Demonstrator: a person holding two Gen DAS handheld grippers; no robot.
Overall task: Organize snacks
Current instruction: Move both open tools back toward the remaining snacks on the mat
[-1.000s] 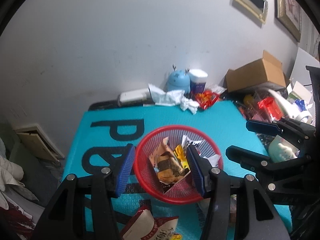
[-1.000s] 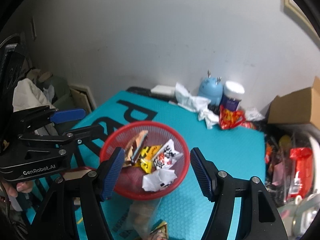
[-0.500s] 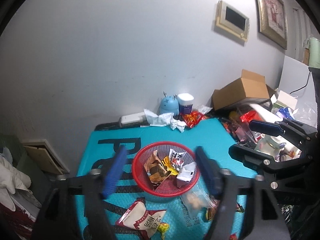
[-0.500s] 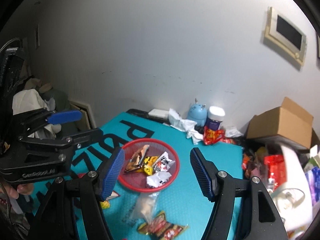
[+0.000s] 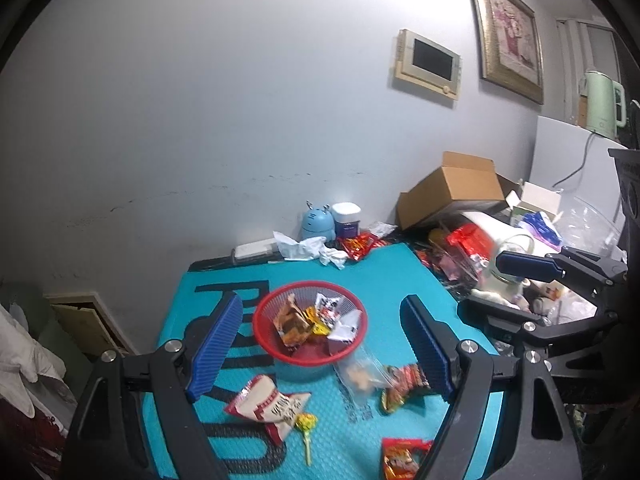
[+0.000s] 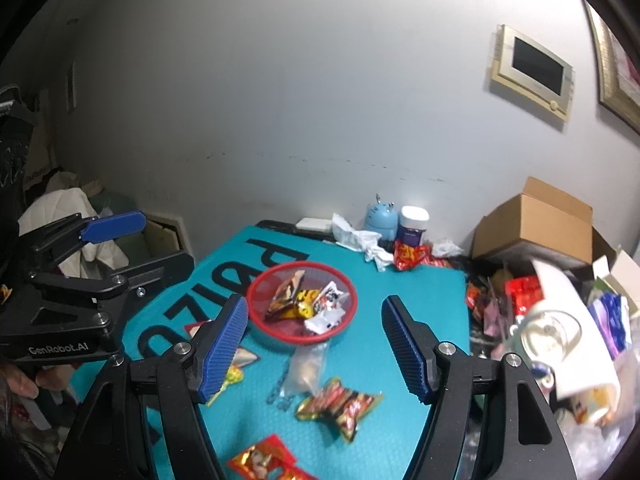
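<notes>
On the left, the left claw [image 5: 320,344] hangs high above the table [image 5: 384,280], its jaws spread wide and holding nothing. Below it, toward the near left of the teal mat, lie a white and red packet [image 5: 267,404] and, touching its right edge, a yellow lollipop [image 5: 306,426].

Further right, about mid-table, stands the red basket [image 5: 264,330], already holding several snacks: a brown wrapper, a yellow one and some white ones with black print. Just in front of the basket, touching or nearly touching its rim, lies a clear bag [image 6: 306,366], and right beside that a red and gold packet [image 6: 340,402]. Nearer the camera sits a red packet [image 6: 262,458] at the front edge.

The right claw [image 6: 314,346] is likewise raised clear of the table, jaws wide apart and empty. At the far right the table is crowded with a cardboard box [image 6: 532,224] and mixed clutter, none of it plainly part of the job.

The task looks part done: some snacks are in the basket, at least five wait loose on the mat. Both claws seem to be between picks. The next move probably calls for one claw to drop to a loose snack; the clear bag is nearest the basket. The thin, flat wrappers would need a low, careful pinch at an edge.
</notes>
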